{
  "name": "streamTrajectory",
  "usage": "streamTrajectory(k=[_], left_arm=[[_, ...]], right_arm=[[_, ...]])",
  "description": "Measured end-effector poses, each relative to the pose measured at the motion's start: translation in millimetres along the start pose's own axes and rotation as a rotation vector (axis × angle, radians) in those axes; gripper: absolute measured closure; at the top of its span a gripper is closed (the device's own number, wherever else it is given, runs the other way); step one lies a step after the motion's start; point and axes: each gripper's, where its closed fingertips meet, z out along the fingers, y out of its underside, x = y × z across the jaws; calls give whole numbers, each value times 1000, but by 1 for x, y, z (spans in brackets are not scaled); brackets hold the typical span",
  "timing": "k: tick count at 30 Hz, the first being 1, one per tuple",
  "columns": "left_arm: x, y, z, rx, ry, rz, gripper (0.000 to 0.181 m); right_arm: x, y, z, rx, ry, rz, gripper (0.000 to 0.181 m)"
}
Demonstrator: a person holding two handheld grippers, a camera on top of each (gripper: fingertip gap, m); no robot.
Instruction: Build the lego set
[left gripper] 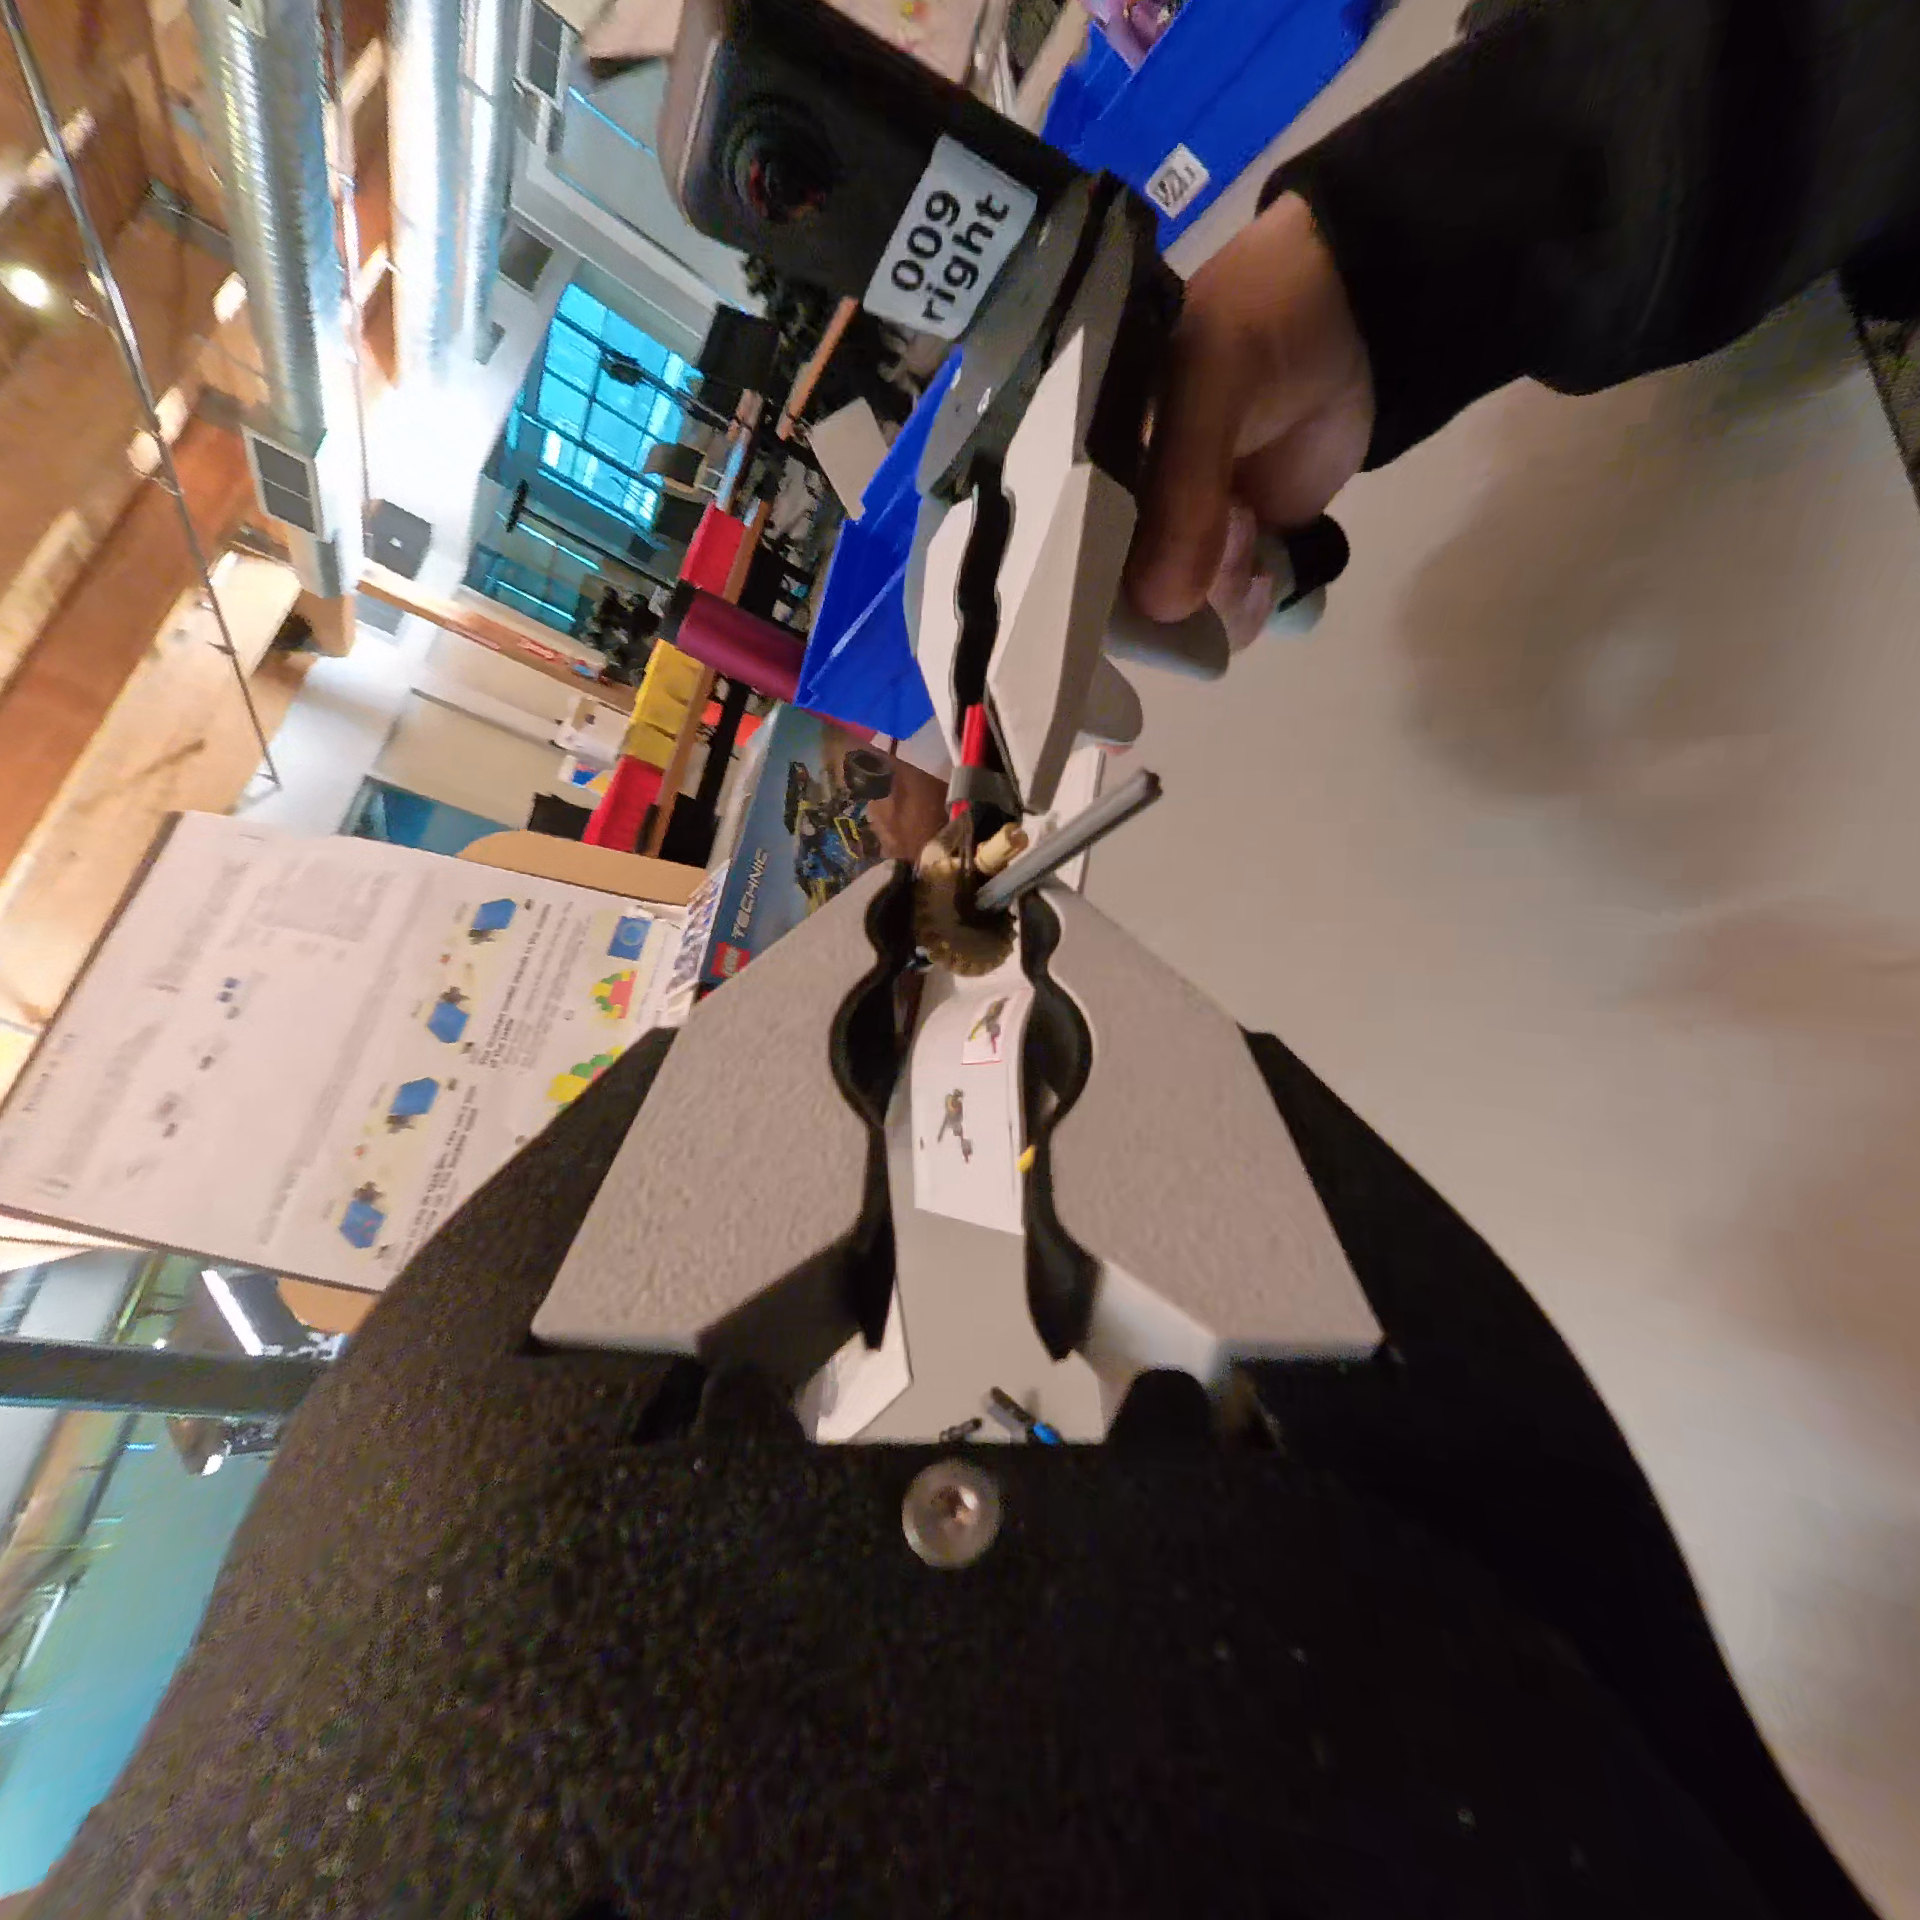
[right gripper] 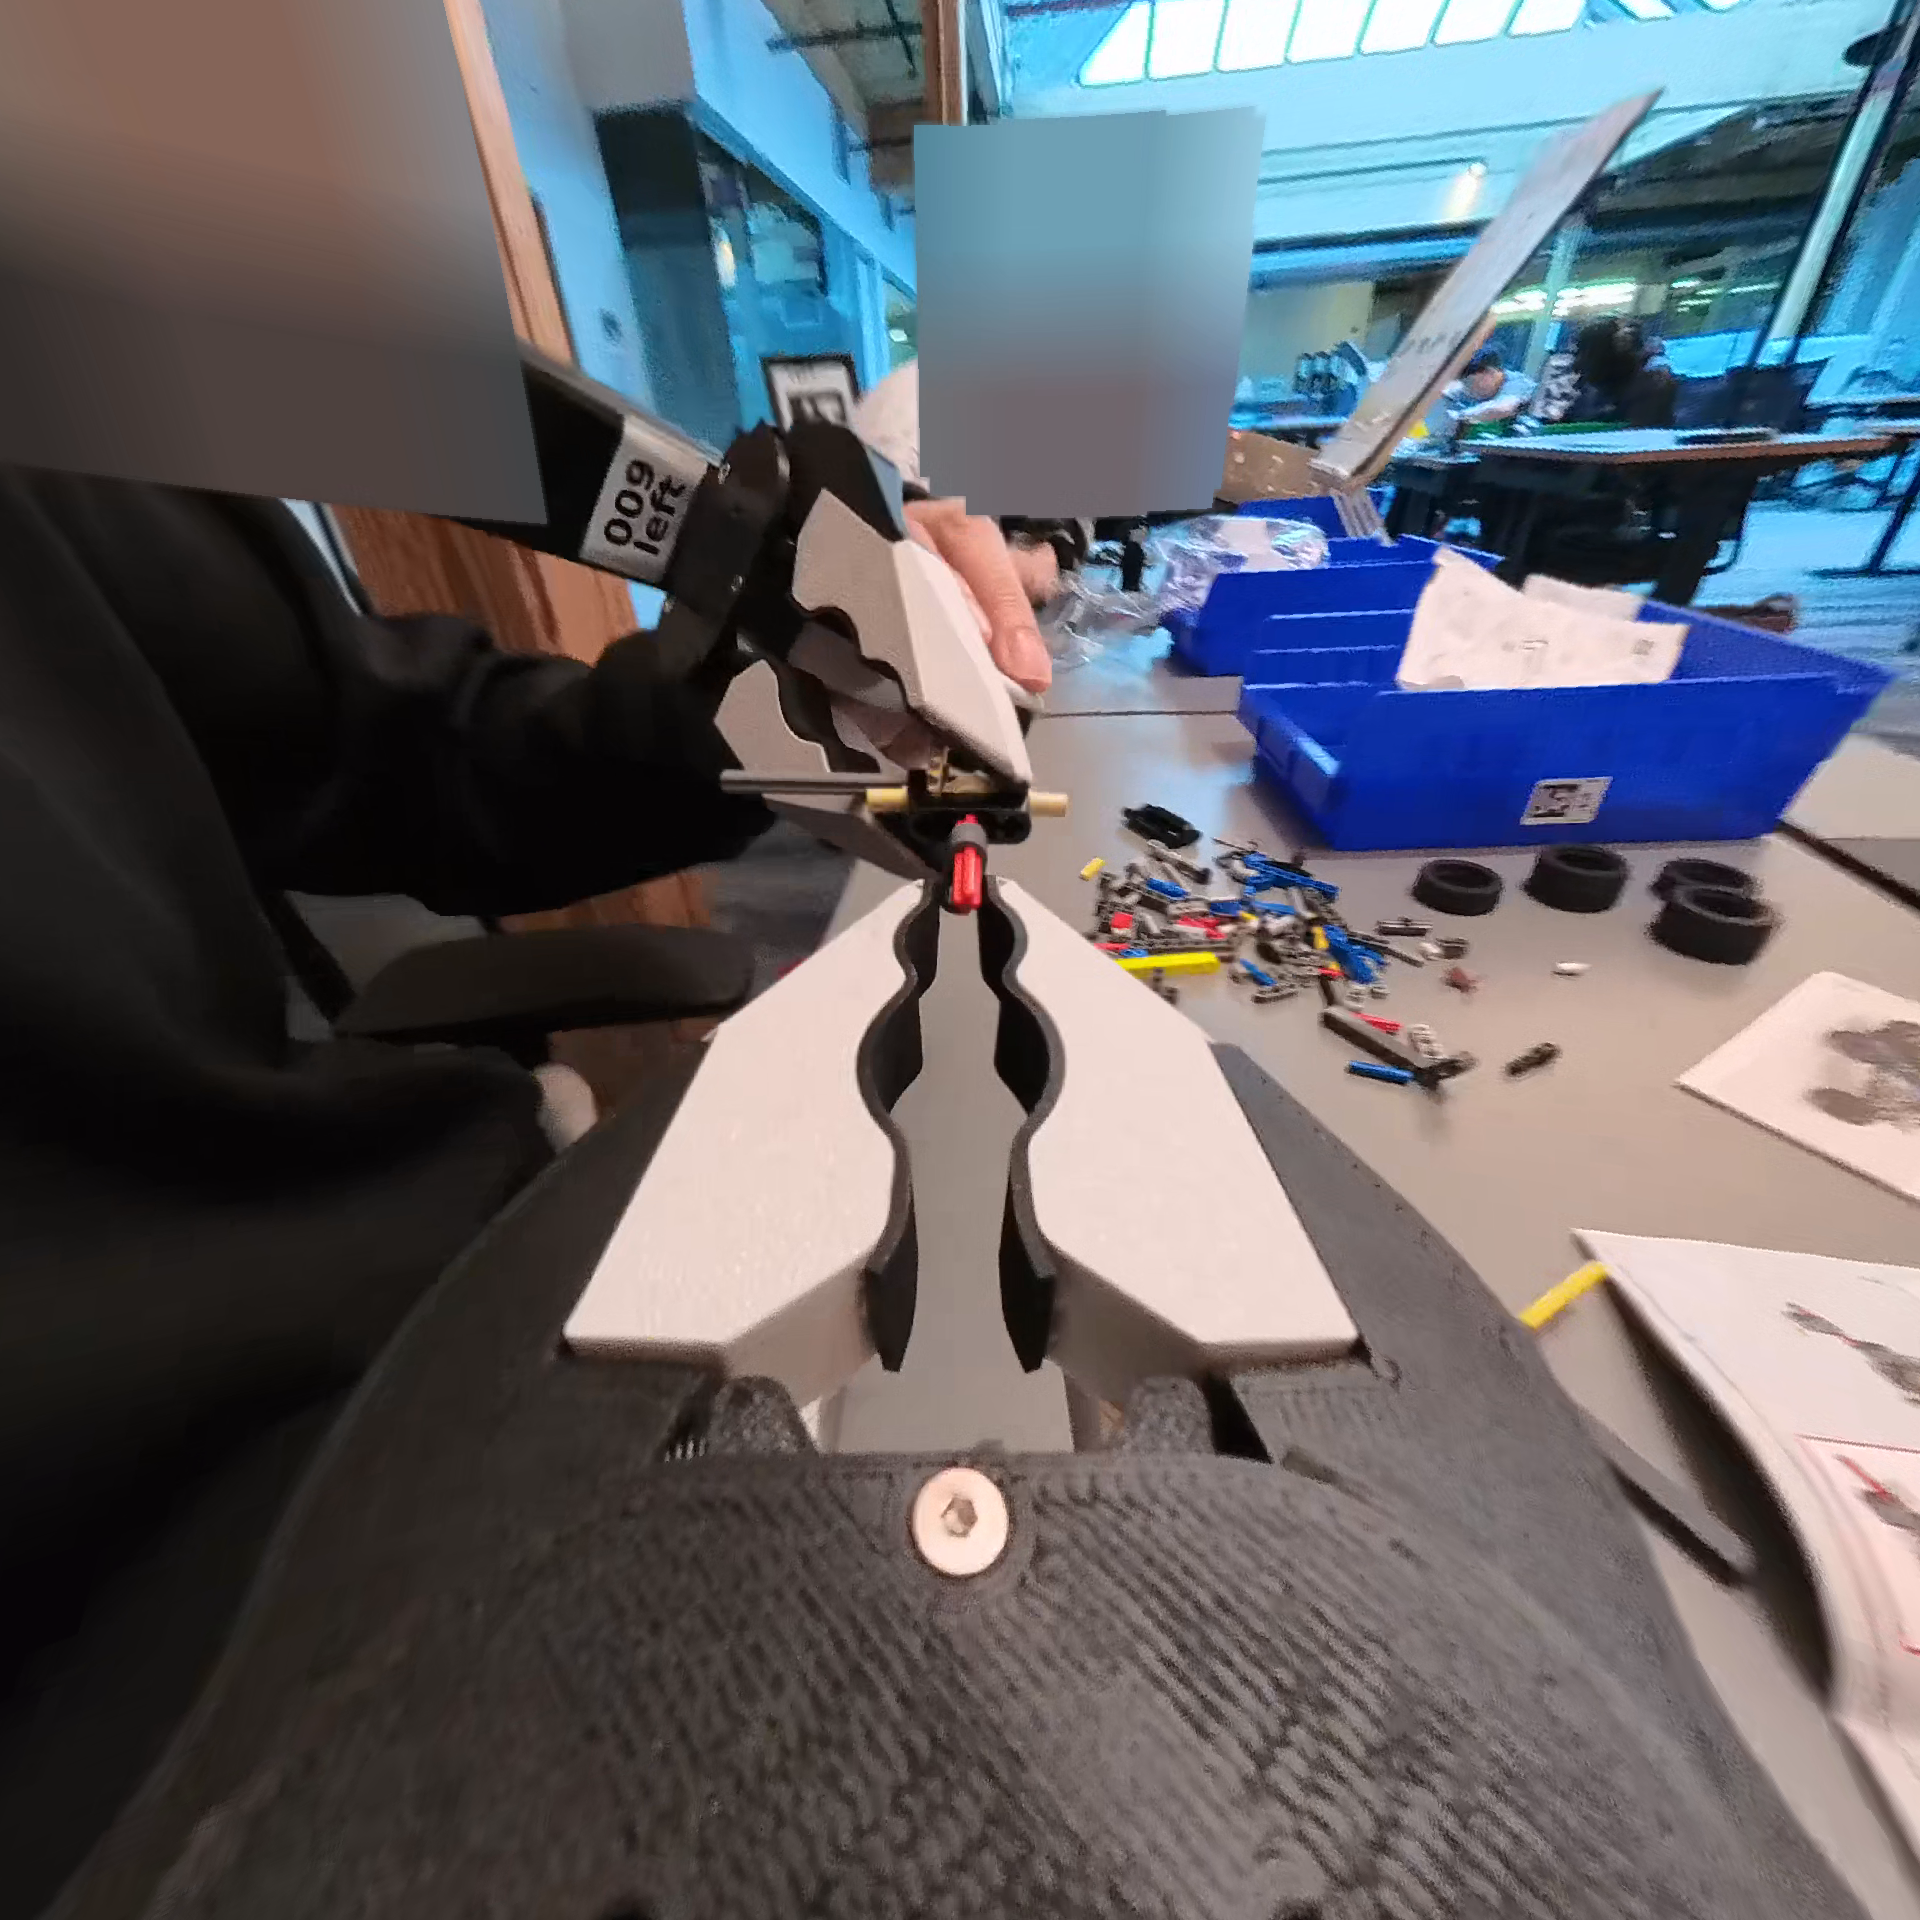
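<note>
My left gripper [left gripper: 956, 914] is shut on a small lego assembly [left gripper: 951, 940]: a black beam with a tan gear, tan pins and a grey axle [left gripper: 1081, 836] sticking out to the right. In the right wrist view the left gripper [right gripper: 966, 821] holds this assembly [right gripper: 956, 802] level above the table edge. My right gripper [right gripper: 961, 899] is shut on a short red pin [right gripper: 966, 868], whose tip touches the underside of the black beam. The left wrist view shows the right gripper [left gripper: 982, 769] coming from above with the red pin [left gripper: 971, 732].
A pile of loose lego parts [right gripper: 1247, 925] lies on the grey table [right gripper: 1507, 1143], with a yellow beam [right gripper: 1169, 963] and three black tyres [right gripper: 1579, 878]. Blue bins [right gripper: 1538, 727] stand behind. Instruction pages [right gripper: 1818, 1081] lie right. The lego box [left gripper: 790, 862] and a printed sheet [left gripper: 312, 1039] are left. Left and right tips are no more than a few centimetres apart.
</note>
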Motion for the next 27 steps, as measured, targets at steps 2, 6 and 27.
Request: streamTrajectory(k=[2,6,27], left_arm=[[-5,-3,-2,30,-50,3,163],[-18,-12,-7,96,-147,6,165],[-26,-19,-7,137,-193,-48,164]], right_arm=[[0,-4,1,-42,62,-62,175],[-4,-23,1,-6,133,-150,175],[-5,-37,-7,121,78,42,174]])
